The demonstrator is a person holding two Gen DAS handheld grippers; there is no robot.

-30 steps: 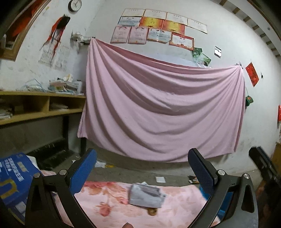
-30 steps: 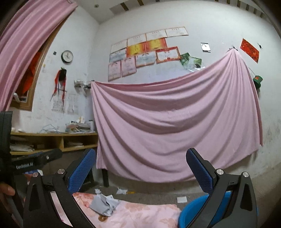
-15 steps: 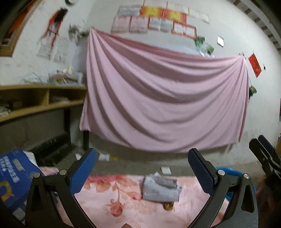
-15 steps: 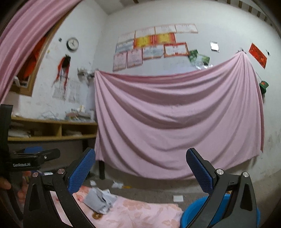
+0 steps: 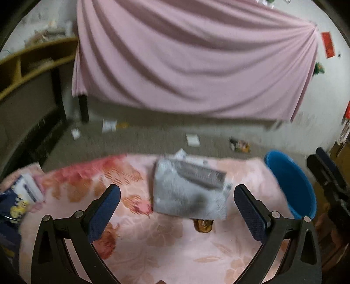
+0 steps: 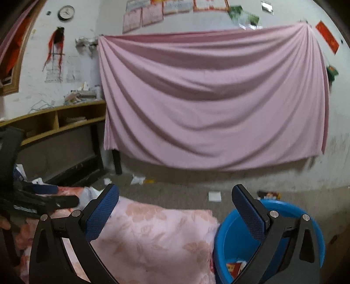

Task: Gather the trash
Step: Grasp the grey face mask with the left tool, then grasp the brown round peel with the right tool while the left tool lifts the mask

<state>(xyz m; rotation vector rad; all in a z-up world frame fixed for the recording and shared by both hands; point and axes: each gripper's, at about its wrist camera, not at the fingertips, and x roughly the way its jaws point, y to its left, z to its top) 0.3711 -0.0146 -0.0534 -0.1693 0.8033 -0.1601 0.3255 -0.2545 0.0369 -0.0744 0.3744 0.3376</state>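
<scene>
Under the blurred grey wrapper [image 5: 188, 192] something brown hides; both claws [image 5: 177, 203] [image 6: 175, 205] gape.

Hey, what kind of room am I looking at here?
Probably a lived-in room of a home, perhaps a bedroom: a floral bedspread, a pink sheet hung on the wall under certificates, a wall clock, and paper litter on the floor.
</scene>
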